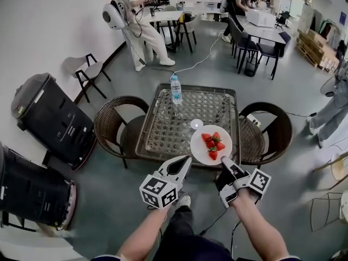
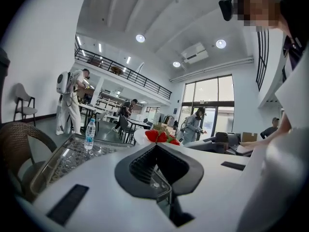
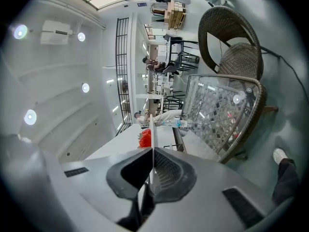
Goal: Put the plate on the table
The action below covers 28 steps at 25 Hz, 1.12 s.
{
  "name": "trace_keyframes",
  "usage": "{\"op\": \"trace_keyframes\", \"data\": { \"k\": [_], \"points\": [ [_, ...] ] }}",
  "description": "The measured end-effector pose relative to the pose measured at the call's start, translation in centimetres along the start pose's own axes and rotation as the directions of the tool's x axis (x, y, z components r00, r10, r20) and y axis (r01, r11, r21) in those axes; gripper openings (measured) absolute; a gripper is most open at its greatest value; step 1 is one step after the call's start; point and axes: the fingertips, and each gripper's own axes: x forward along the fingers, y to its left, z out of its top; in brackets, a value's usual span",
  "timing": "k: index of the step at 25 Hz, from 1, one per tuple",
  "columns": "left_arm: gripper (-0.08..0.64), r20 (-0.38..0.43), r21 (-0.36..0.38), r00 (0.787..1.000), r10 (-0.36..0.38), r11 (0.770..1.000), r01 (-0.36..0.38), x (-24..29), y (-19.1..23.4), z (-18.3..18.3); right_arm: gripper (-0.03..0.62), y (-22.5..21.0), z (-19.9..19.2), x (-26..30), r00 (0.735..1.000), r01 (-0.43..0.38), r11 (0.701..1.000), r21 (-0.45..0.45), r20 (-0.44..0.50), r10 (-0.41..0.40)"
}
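A glass-topped wicker table (image 1: 163, 125) stands in the middle of the floor, with wicker chairs (image 1: 116, 125) to its left and right. A water bottle (image 1: 175, 89) stands upright at the table's far edge.

The plate (image 1: 200, 150) sits over the near right corner of the table, with a small white disc (image 1: 196, 124) just beyond it. Whether the plate rests on the glass or hangs just above it cannot be told. Strawberries (image 1: 213, 144) are heaped on its right half.

The right gripper (image 1: 224, 163) is clenched on the plate's near rim, which shows edge-on between its jaws in its own view. The left gripper (image 1: 188, 160) is closed on nothing, its tip just beside the plate's near left edge.

The set-down appears to be in hand. The next move probably calls for settling the plate flat, loosening the jaws and drawing back toward the near side without tipping the fruit.
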Motion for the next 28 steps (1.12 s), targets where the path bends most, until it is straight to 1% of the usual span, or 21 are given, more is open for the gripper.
{"op": "trace_keyframes", "data": {
  "k": [8, 14, 18, 22, 28],
  "points": [
    [0.006, -0.043, -0.037, 0.998, -0.035, 0.999, 0.034, 5.4, 8.2, 0.7, 0.012, -1.3, 3.5, 8.7, 0.999, 0.026, 1.0, -0.005, 0.029, -0.025],
    [0.006, -0.07, -0.059, 0.996, -0.056, 0.997, 0.052, 8.2, 13.1, 0.6, 0.012, -2.7, 5.4, 13.9, 0.998, 0.041, 0.999, -0.011, 0.047, -0.041],
    [0.006, -0.086, -0.073, 0.994, -0.063, 0.996, 0.057, 9.5, 15.1, -0.1, 0.012, -3.5, 6.5, 16.3, 0.998, 0.04, 0.999, -0.019, 0.051, -0.039],
    [0.006, -0.1, -0.088, 0.993, -0.064, 0.995, 0.056, 9.8, 16.5, -1.1, 0.012, -4.2, 6.5, 18.1, 0.998, 0.038, 0.999, -0.021, 0.044, -0.037],
    [0.006, -0.117, -0.1, 0.993, -0.028, 0.995, 0.016, 10.3, 17.3, -2.4, 0.012, -6.1, 6.6, 19.5, 0.999, 0.041, 0.999, -0.011, -0.005, -0.041]
  ]
}}
